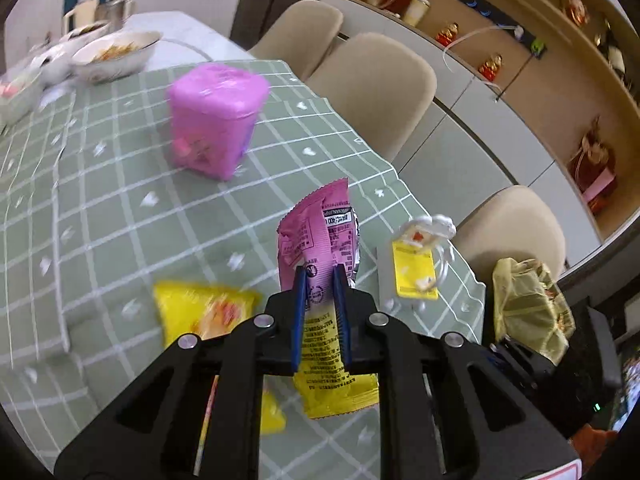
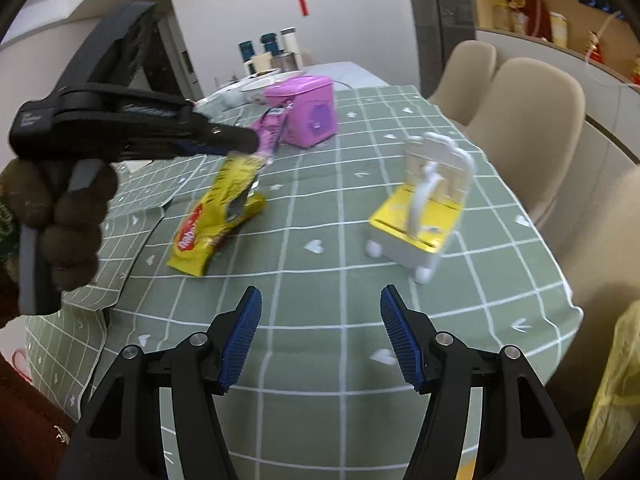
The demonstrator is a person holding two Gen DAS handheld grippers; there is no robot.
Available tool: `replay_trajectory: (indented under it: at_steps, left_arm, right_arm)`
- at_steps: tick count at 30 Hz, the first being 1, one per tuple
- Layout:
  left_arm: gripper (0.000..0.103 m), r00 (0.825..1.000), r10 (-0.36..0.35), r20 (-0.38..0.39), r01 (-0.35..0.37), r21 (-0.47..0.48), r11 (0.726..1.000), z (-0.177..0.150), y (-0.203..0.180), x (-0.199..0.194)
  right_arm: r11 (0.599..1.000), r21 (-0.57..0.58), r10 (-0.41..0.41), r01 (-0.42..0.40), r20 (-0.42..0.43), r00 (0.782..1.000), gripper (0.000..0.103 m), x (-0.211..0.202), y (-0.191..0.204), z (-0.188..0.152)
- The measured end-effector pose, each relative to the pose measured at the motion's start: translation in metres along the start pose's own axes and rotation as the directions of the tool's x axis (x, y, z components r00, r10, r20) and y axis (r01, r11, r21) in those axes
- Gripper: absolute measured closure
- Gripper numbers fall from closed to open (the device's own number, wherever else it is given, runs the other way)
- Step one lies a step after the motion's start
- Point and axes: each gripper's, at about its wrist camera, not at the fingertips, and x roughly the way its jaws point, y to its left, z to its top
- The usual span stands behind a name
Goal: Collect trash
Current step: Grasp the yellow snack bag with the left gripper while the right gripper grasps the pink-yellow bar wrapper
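Observation:
My left gripper [image 1: 320, 276] is shut on a pink-and-yellow snack wrapper [image 1: 320, 240] and holds it above the green checked tablecloth [image 1: 120, 208]. In the right wrist view the left gripper [image 2: 256, 142] shows at the left with the wrapper [image 2: 266, 132] hanging from it. A second yellow wrapper [image 1: 200, 312] lies on the cloth below; it also shows in the right wrist view [image 2: 212, 220]. A pink lidded bin [image 1: 216, 116] stands further back, also in the right wrist view [image 2: 306, 110]. My right gripper [image 2: 320, 336] is open and empty above the table's near edge.
A small white-and-yellow toy cart [image 2: 420, 212] stands on the cloth at the right. Bowls and cups [image 1: 112, 54] crowd the far end of the table. Beige chairs [image 1: 372, 88] line the right side. A yellow-green bag [image 1: 528, 304] hangs off the table's edge.

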Motion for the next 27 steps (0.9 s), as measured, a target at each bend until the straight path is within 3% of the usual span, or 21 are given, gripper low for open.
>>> replay_trajectory:
  at_steps: [4, 8, 11, 15, 19, 20, 21, 22, 27]
  left_arm:
    - [0.065, 1.000, 0.010, -0.028, -0.010, -0.008, 1.000, -0.024, 0.011, -0.006]
    - [0.062, 0.999, 0.050, -0.001, -0.050, -0.051, 0.997, -0.036, 0.028, -0.022]
    - [0.059, 0.993, 0.116, 0.036, -0.113, -0.077, 0.991, -0.040, 0.043, -0.043]
    - [0.058, 0.980, 0.190, 0.065, -0.180, -0.135, 0.974, -0.045, 0.068, -0.064]
    - [0.058, 0.974, 0.215, 0.076, -0.196, -0.202, 0.959, -0.055, 0.085, -0.076]
    - [0.058, 0.974, 0.215, 0.076, -0.195, -0.208, 0.958, -0.057, 0.087, -0.077]
    - [0.057, 0.974, 0.214, 0.071, -0.196, -0.209, 0.958, -0.060, 0.088, -0.077]
    - [0.057, 0.975, 0.213, 0.068, -0.195, -0.206, 0.959, -0.063, 0.089, -0.077]
    - [0.057, 0.984, 0.178, 0.031, -0.170, -0.165, 0.971, -0.070, 0.084, -0.059]
  right_arm:
    - [1.000, -0.027, 0.002, -0.002, -0.013, 1.000, 0.044, 0.003, 0.009, 0.000]
    - [1.000, -0.014, 0.019, -0.019, 0.014, 1.000, 0.044, -0.004, 0.011, 0.002]
    - [0.996, 0.038, 0.077, -0.077, 0.016, 0.997, 0.044, -0.001, 0.013, 0.009]
    - [0.975, 0.106, 0.194, -0.194, 0.007, 0.981, 0.044, 0.031, 0.033, 0.035]
    - [0.978, 0.059, 0.205, -0.202, -0.069, 0.976, 0.044, 0.082, 0.065, 0.052]
    - [0.985, 0.037, 0.174, -0.171, -0.103, 0.979, 0.046, 0.093, 0.070, 0.052]
    - [0.988, 0.025, 0.154, -0.153, -0.122, 0.980, 0.063, 0.098, 0.071, 0.051]
    - [0.989, 0.017, 0.150, -0.149, -0.141, 0.979, 0.069, 0.102, 0.072, 0.052]
    - [0.994, 0.014, 0.112, -0.111, -0.059, 0.992, 0.075, 0.063, 0.046, 0.053]
